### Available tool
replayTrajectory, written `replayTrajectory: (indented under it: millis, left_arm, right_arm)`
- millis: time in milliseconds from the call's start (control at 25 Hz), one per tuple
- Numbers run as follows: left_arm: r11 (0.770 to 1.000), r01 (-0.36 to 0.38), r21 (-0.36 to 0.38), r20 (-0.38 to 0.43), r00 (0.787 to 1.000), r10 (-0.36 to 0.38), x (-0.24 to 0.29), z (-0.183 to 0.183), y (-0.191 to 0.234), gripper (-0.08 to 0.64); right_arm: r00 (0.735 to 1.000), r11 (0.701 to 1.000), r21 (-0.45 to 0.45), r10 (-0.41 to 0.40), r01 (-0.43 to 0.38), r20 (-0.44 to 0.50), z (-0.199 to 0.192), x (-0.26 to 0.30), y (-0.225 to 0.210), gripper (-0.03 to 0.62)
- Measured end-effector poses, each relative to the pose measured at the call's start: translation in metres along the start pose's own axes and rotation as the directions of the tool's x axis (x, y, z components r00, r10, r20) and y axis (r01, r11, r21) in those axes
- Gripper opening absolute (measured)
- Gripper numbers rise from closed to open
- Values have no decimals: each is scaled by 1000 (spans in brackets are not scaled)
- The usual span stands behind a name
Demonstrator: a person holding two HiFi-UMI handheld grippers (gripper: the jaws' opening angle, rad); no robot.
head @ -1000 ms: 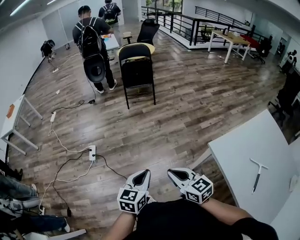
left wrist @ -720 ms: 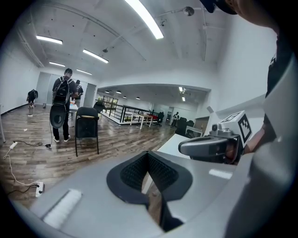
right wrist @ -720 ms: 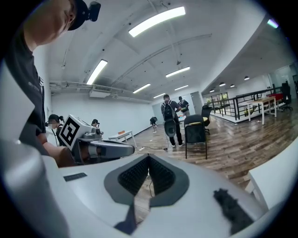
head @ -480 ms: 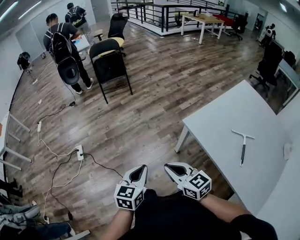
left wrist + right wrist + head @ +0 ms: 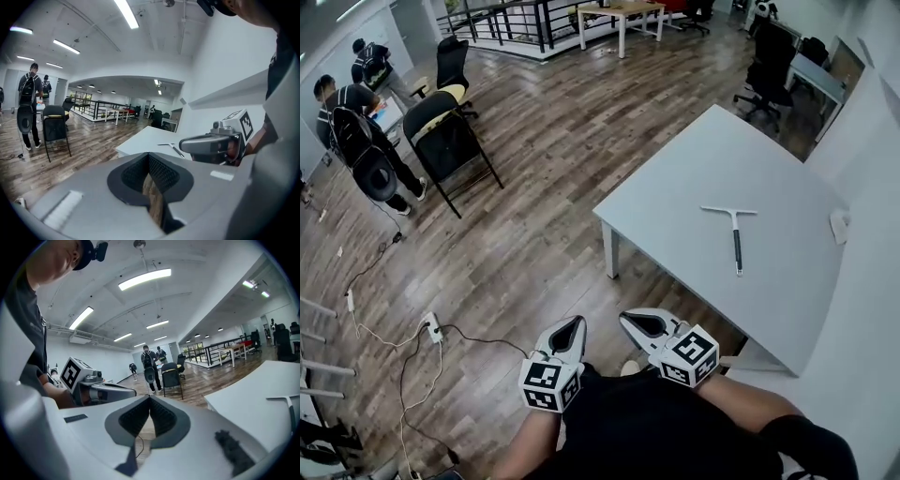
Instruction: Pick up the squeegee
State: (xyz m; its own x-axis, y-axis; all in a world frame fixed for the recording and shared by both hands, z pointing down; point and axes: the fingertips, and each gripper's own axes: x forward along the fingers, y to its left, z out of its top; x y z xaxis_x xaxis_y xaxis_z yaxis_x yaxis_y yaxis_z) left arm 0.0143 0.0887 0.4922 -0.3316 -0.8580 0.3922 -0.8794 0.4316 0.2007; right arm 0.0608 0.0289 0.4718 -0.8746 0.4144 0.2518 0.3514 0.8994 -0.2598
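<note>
White laminate covers the desk point(image 5: 675, 178), which fills the head view from about 12 to 3 o'clock of the person's two tools, with one pale leg standing on the brown plank floor point(image 5: 553, 187). The squeegee point(image 5: 736, 246) lies flat on the desk top at about 1 o'clock from the tools, well apart from both. Its light cross-bar is at the far end and its dark handle runs back toward 6 o'clock. A small white object point(image 5: 839, 225) sits at the desk's 3 o'clock edge, close to the wall. The left tool point(image 5: 573, 322) and the right tool point(image 5: 627, 317) are held side by side low in the head view, near the person's dark-clothed body, each with its marker cube behind it and its tip pointing out over the floor. In the left gripper view the jaws meet at their tips with nothing between them, and the squeegee point(image 5: 171, 147) shows small on the desk beyond, with the right tool at 3 o'clock. In the right gripper view the jaws are likewise closed and empty, and the squeegee point(image 5: 287, 402) lies at the 3 o'clock edge. A black folding chair point(image 5: 445, 141) stands at about 10 o'clock, two people with backpacks point(image 5: 356, 127) are beyond it, and a power strip point(image 5: 431, 326) with trailing cables lies on the floor at 9 o'clock.
</note>
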Motion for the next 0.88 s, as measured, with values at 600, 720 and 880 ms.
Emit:
replayTrajectory:
  millis: [600,720,880]
  left_arm:
    - [972,217,92,-93,974,-208,63,18,-97,8]
    - [961,249,122,-114,965,-236,70,18,-106,8]
    - [948,295,121,-134,951,-279,88,18,-117,8]
  right_arm:
    - [971,975,111,-205,192,124,1,-94,-52,6]
    - [959,964,134,-248,230,138,0,-105,-58,6]
    - [940,939,173,-319,297,122,-8,-122,-73,6]
